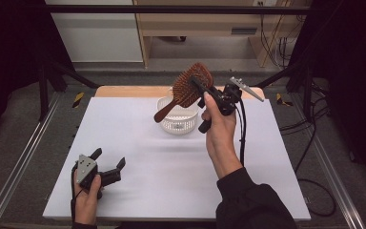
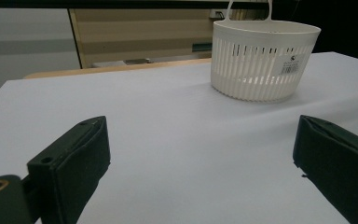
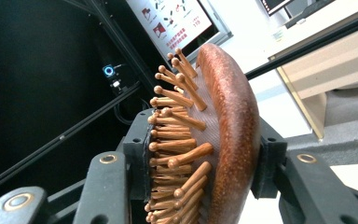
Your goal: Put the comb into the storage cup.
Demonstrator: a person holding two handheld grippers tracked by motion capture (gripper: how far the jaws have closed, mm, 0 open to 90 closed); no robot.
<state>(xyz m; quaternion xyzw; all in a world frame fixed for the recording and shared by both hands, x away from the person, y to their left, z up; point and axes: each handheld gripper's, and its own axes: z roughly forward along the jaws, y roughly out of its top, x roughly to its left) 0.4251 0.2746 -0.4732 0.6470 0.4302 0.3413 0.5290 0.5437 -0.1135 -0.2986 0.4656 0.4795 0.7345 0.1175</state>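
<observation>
Your left tongs [image 1: 108,162] rest low on the white bench [image 1: 171,167] near its front left corner, spread wide with nothing between them. Your right tongs [image 1: 198,88] are raised above the white slatted basket [image 1: 176,123] at the bench's far side, pinching the head of the wooden hairbrush [image 1: 188,88], whose handle slants down toward the basket's left rim.

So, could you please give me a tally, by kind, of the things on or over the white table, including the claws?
Wooden hairbrush: 1, held over the basket by the right claw
White slotted basket: 1
Claws: 2, with the left claw open, resting on the table
Total: 4
</observation>
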